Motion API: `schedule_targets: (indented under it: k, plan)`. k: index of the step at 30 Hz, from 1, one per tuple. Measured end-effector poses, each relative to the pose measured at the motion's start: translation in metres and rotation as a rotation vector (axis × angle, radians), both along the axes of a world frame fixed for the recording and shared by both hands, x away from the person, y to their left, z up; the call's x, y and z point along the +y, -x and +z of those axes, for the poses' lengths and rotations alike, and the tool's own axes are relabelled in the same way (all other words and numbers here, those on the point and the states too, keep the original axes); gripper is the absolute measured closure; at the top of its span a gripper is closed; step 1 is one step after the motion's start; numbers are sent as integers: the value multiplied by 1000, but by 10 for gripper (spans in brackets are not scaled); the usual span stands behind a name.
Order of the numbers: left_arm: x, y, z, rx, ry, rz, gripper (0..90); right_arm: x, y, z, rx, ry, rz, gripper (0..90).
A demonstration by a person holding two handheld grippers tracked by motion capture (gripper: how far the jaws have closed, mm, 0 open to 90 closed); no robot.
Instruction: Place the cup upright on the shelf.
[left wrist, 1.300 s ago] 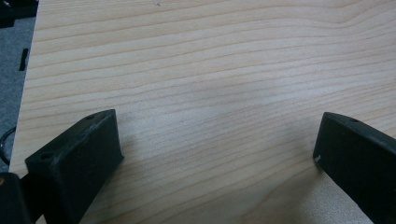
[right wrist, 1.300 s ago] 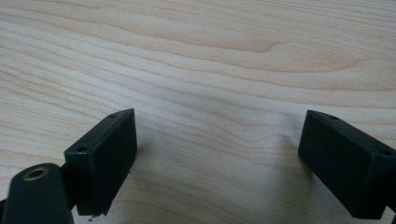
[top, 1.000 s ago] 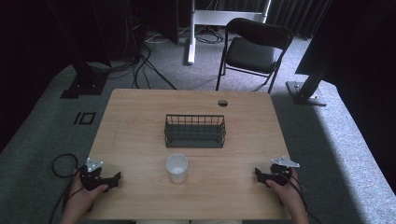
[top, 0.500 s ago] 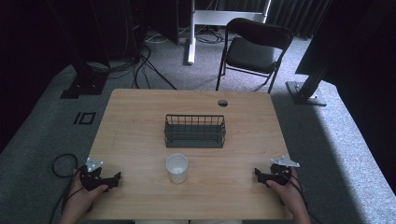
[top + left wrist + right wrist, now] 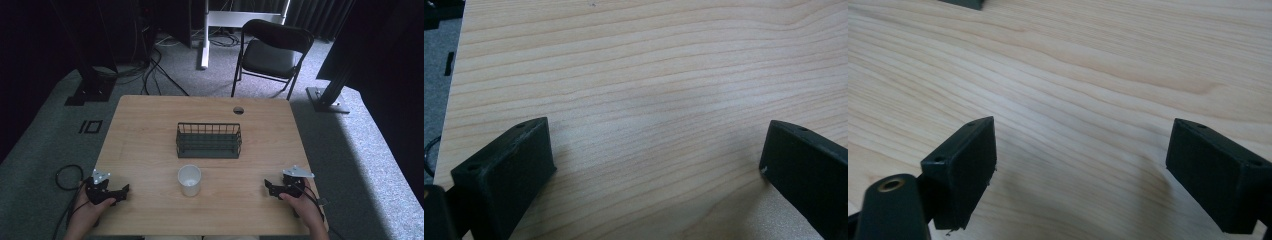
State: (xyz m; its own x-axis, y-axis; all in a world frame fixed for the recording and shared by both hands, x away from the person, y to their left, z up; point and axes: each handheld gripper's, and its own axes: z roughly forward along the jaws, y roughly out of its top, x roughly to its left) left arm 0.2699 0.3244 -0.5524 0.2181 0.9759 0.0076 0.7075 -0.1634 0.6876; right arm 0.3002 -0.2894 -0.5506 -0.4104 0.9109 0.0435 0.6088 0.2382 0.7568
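Both hands rest near the person's edge of the table [image 5: 150,120], and nothing has been picked up — this looks to me like the very start, before any reach. The left gripper [image 5: 121,190] lies low on the wood with its jaws spread wide; in the left gripper view there is only bare wood grain between them. The right gripper [image 5: 268,187] sits likewise at the opposite side, jaws standing well apart, holding nothing, and in the right gripper view a dark corner of the wire basket [image 5: 962,3] peeks in far ahead of it. The white cup [image 5: 189,179] stands upright between the two grippers, off to the inner side of each and a little ahead, apart from both. Beyond the cup, farther from the hands, is the wire basket, apart from the cup and apparently empty. My guess is that the cup is the thing to go for, perhaps to be set in the basket. Either gripper would need to lift off the wood, swing inward toward the cup, and bring its open jaws around the cup's wall before closing — gently, since a light cup like that would tip or crush easily.
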Motion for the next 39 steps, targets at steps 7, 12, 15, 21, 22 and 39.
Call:
schedule_targets:
  k: [7, 12, 15, 21, 22, 39]
  plan:
    - [0, 0, 0, 0, 0, 0, 11, 17, -1, 3, -17, 9, 76, 126]
    - [0, 0, 0, 0, 0, 0, 11, 26, -3, 4, -15, -2, 106, 126]
    - [0, 0, 0, 0, 0, 0, 11, 31, -4, 5, -16, -5, 120, 126]
    - [0, 0, 0, 0, 0, 0, 11, 44, -5, 5, -23, -23, 166, 131]
    - [0, 0, 0, 0, 0, 0, 11, 47, -5, 5, -28, -30, 172, 131]
    - [0, 0, 0, 0, 0, 0, 11, 90, -2, 13, -76, -71, 353, 132]
